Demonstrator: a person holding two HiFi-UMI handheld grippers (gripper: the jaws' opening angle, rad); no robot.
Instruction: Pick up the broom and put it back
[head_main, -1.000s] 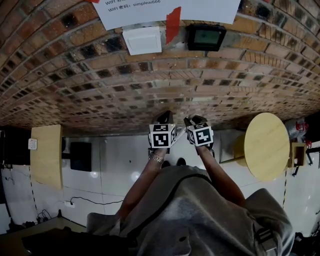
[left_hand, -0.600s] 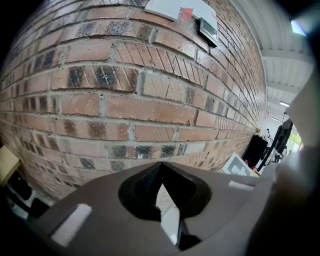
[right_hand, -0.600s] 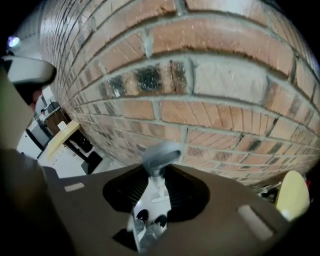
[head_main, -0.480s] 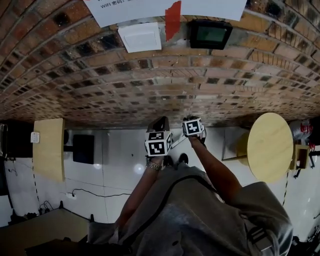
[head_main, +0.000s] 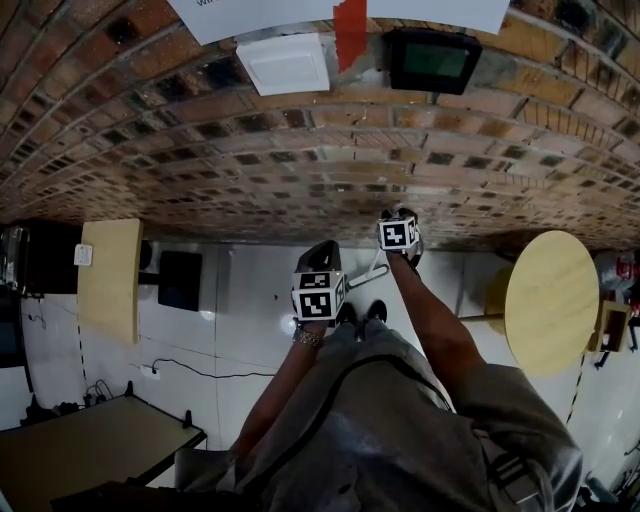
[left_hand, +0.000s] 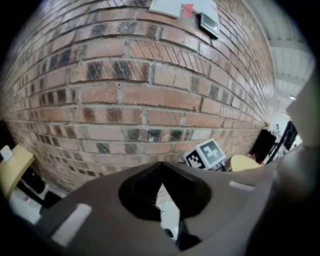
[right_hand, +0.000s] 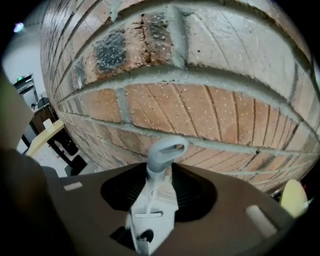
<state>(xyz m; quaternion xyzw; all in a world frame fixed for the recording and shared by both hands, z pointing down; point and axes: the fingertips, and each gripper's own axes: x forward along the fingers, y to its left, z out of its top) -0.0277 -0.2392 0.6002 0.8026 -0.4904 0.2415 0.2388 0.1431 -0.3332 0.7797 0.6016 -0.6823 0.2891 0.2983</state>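
Observation:
The broom shows only as its pale grey handle (right_hand: 150, 192) with a hanging loop (right_hand: 168, 148) at the end. It stands between the jaws of my right gripper (right_hand: 162, 172), close to the brick wall (right_hand: 200, 95). The pads still hold the handle while the jaws are opening. From the head, the handle (head_main: 366, 275) is a thin pale line running from the right gripper (head_main: 398, 214) at the foot of the wall. My left gripper (head_main: 322, 252) hangs nearer me, beside that line. Its tips meet, with nothing between them (left_hand: 160, 167).
The brick wall (head_main: 300, 170) carries a white switch plate (head_main: 285, 62) and a black box (head_main: 430, 60). A round wooden table (head_main: 548, 300) stands at the right and a rectangular one (head_main: 110, 275) at the left. A cable (head_main: 190, 372) lies on the white floor.
My right gripper has sunk toward the foot of the wall with the handle in it. The left gripper has drifted slightly nearer me.

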